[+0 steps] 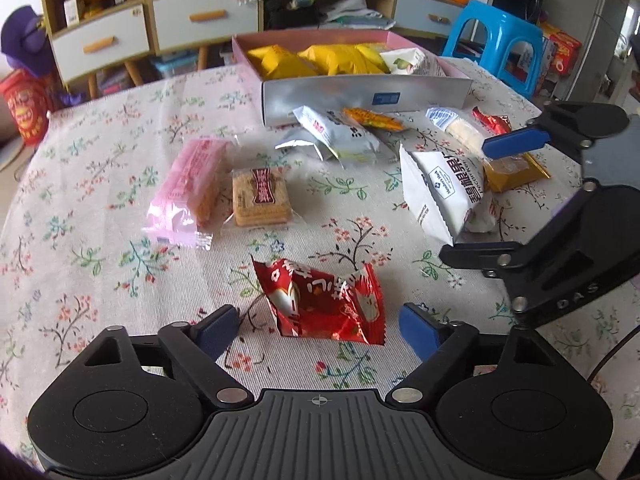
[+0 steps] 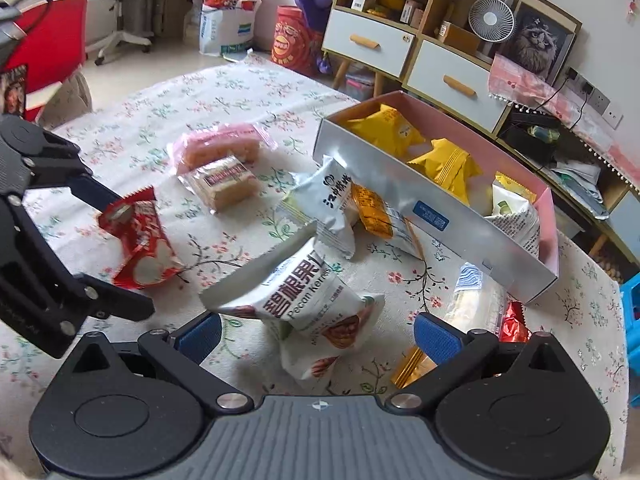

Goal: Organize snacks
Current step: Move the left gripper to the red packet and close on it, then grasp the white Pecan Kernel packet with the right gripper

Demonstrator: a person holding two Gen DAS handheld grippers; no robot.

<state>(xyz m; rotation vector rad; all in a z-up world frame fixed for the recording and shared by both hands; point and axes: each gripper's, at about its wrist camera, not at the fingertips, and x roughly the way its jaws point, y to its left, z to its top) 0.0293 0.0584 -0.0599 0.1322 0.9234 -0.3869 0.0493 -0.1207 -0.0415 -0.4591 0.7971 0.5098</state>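
A crinkled red snack packet (image 1: 324,300) lies on the floral tablecloth between the blue pads of my left gripper (image 1: 320,330), which stands open around it without pressing. The right wrist view shows that gripper (image 2: 110,248) straddling the same red packet (image 2: 140,240). My right gripper (image 2: 318,336) is open over a white pecan packet (image 2: 312,304) that lies between its fingers. From the left wrist view, the right gripper (image 1: 494,200) sits at the right around the white packet (image 1: 440,192). The silver-sided box (image 1: 360,96), pink inside, holds yellow packets (image 1: 340,58).
Loose snacks lie in front of the box (image 2: 420,208): a pink biscuit pack (image 1: 188,192), a clear-wrapped biscuit (image 1: 260,196), silver packets (image 1: 336,132), an orange packet (image 1: 372,120) and a gold one (image 1: 516,172). A blue stool (image 1: 496,44) and drawer cabinet (image 1: 100,44) stand beyond the table.
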